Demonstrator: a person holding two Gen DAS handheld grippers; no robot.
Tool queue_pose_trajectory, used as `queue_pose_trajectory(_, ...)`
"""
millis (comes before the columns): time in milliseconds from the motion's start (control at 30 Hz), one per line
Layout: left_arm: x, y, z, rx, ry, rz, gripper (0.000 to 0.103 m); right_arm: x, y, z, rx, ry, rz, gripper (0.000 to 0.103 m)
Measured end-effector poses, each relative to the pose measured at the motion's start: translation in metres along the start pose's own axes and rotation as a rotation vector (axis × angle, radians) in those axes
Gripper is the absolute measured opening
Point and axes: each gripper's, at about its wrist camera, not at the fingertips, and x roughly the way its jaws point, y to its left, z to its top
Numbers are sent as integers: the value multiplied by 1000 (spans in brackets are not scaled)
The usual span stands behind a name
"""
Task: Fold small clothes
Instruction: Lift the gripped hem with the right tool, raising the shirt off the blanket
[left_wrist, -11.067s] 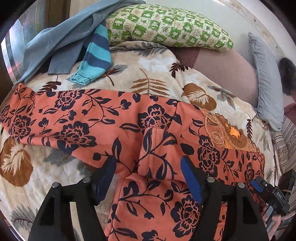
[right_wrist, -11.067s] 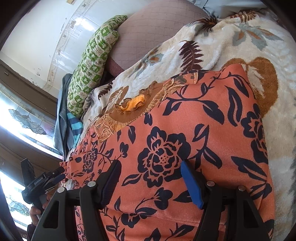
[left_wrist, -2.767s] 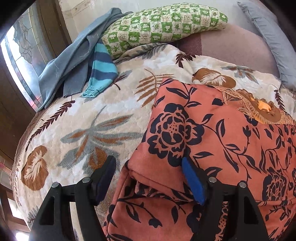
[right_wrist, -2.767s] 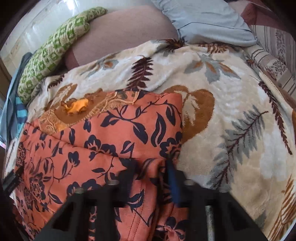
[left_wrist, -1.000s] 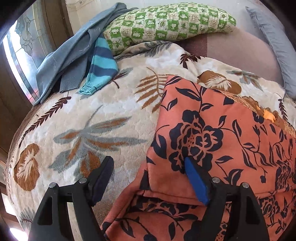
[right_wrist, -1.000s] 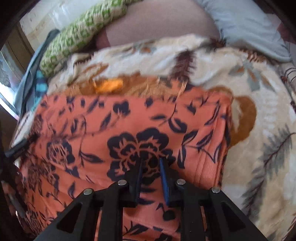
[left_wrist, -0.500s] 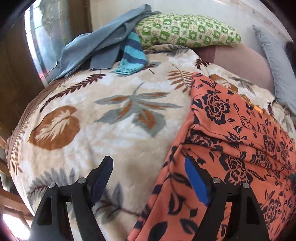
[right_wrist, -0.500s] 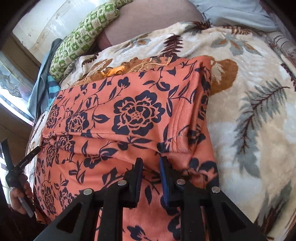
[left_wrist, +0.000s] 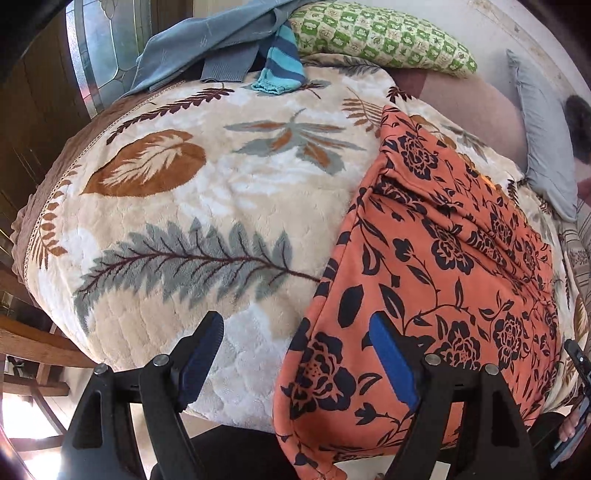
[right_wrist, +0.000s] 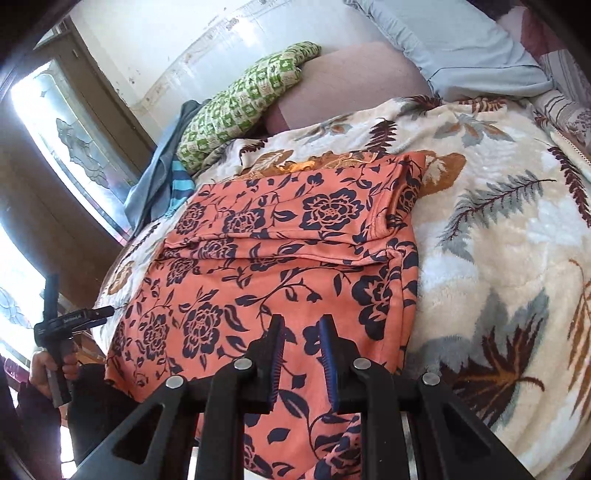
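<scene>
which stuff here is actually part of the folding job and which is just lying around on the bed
Part of the job:
- orange garment with dark blue flower print, partly folded
- left gripper, jaws wide
- right gripper, jaws opening, off the cloth

Just lying about:
- green checked pillow
- grey-blue knit top
- blue striped sleeve
- pale blue pillow
- cream leaf-print blanket

Orange floral garment (right_wrist: 280, 280) sleeves now folded in; right gripper (right_wrist: 301, 345) jaws opening, cloth released.

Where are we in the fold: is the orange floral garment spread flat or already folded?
Partly folded. The orange floral garment has its top layer doubled over, with a hem edge crossing its middle, while its lower end hangs off the blanket edge.
</scene>
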Motion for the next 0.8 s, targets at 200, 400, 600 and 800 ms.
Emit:
queue_pose_trajectory(200,24,6,-20,-46,215,-32,83,-11,4,-19,10,36,58,79)
queue_pose_trajectory(400,34,9,-57,-32,271,0,83,-16,1,-47,45,138,57,79)
queue_pose_trajectory(600,34,7,-88,35,287,-59,52,-19,0,-68,60,239,18,79)
queue_pose_trajectory(800,28,14,-101,64,256,-129,17,-17,0,-90,71,327,-57,79)
